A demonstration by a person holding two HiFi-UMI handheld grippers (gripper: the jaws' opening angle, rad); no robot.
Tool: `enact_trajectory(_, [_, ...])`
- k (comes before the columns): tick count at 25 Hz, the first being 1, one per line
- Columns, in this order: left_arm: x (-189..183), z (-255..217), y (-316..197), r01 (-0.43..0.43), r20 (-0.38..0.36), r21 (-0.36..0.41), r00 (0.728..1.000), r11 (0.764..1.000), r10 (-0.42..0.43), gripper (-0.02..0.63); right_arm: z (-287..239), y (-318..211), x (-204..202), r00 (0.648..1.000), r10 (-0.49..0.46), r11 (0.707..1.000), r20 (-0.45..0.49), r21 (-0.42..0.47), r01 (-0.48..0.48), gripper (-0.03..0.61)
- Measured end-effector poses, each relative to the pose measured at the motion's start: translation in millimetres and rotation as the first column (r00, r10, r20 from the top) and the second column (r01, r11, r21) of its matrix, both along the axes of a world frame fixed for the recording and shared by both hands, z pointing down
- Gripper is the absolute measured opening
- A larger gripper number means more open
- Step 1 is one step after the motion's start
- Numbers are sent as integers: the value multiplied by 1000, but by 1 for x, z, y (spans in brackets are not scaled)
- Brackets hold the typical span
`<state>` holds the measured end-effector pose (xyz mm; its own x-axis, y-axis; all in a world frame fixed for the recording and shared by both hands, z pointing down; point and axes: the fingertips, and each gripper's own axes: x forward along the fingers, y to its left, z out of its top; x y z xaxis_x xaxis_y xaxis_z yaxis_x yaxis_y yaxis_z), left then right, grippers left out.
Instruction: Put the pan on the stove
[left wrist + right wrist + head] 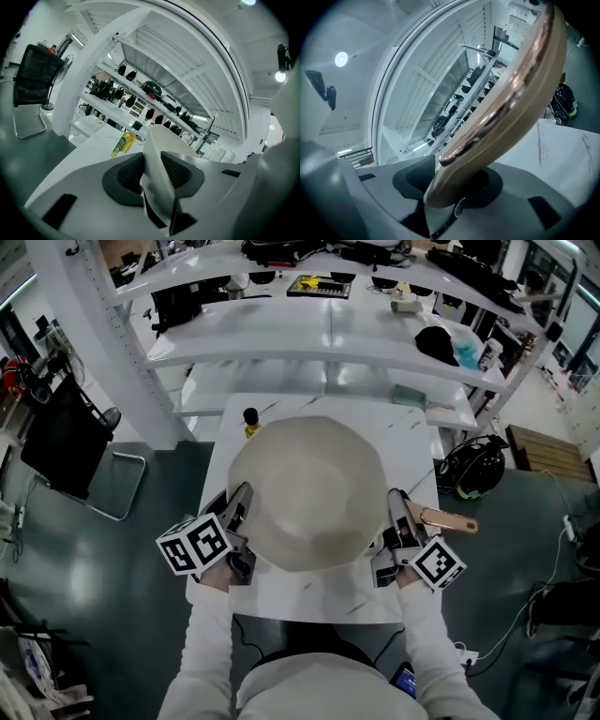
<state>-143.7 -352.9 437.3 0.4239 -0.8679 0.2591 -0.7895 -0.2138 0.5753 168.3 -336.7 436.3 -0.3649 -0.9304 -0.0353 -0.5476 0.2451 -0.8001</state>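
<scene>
Cream pan (307, 493) held over white desk (309, 598). Left tongs (242, 495) pinched its left rim; right tongs (397, 502) pinched right rim beside handle (452, 520). Oil bottle (250, 422) behind.

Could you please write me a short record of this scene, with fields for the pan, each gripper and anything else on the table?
pan: large, round, cream-coloured, over the white table
handle: copper-brown, sticking out to the right
left gripper: jaws closed on the pan's left rim
right gripper: jaws closed on the pan's right rim, next to the handle
bottle: yellow with a dark cap, upright at the table's far left, beyond the pan
stove: not visible in any view
</scene>
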Motion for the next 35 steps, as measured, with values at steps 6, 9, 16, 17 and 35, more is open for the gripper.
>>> enact_trajectory(6, [2,1,-18,7,16,-5,1000,1000,-7,118,6,-22,0,1000,-21,1000,22,-9,21,183])
enact_trajectory(9, [1,4,-27,15,20,-11,1000,1000,-14,118,6,-32,-3,999,-35,999,38,-6,36,183])
enact_trajectory(16, [-2,8,-43,29,22,-20,999,999,-29,118,15,-53,-4,999,-43,999,24,-28,44,183])
enact_trajectory(17, [-2,8,-45,31,23,-22,999,999,-30,118,16,-55,-4,999,-43,998,32,-35,44,183])
enact_trajectory(35, [-1,22,-61,46,46,-52,998,998,-44,120,35,-77,-8,994,-85,995,64,-47,88,184])
